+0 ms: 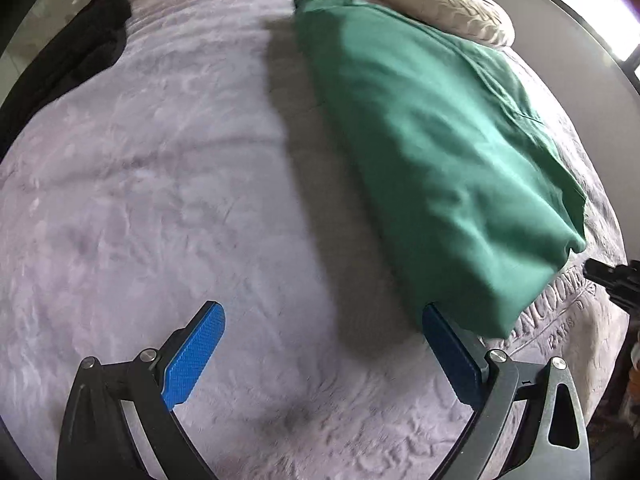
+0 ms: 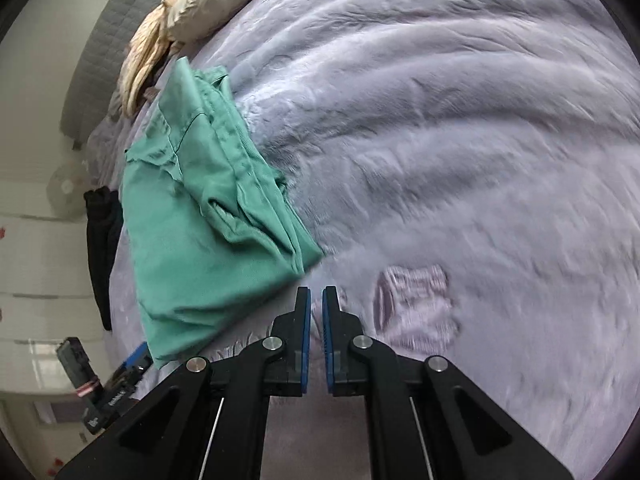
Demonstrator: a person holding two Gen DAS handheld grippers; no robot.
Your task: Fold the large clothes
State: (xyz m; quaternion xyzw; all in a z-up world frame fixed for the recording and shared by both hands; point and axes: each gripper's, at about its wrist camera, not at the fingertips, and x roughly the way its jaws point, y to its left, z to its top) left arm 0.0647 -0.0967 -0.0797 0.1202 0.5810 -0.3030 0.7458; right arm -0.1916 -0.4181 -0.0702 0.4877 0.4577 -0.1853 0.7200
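Bed surface: pale lilac plush blanket (image 1: 168, 208) fills both your views, rumpled in soft ridges, with embossed lettering near its close edge by the green cloth.
Left gripper (image 1: 324, 344): your fingers are spread wide, nothing between them; the right pad (image 1: 448, 352) sits just at the near corner of the green cloth, though you cannot tell whether it touches.
Right gripper (image 2: 316, 308): your pads are drawn almost together with only a thin slit between, gripping nothing, and the tips sit just beside the cloth's near right corner.
Green garment (image 2: 200, 216): folded into a long band on the blanket, running away from you; in the right view its layered hems stack along the right edge, and the near end bunches in loose folds.
Open room: broad bare blanket lies to the left of the garment in the left view, and to the right of it in the right view.
Black garment (image 1: 80, 52): draped over the far left edge of the bed, well apart from the green one.
Cream pillow (image 1: 444, 4): at the far end, just beyond the garment's far tip.
Headboard (image 2: 104, 36): grey, quilted, behind the pillow.
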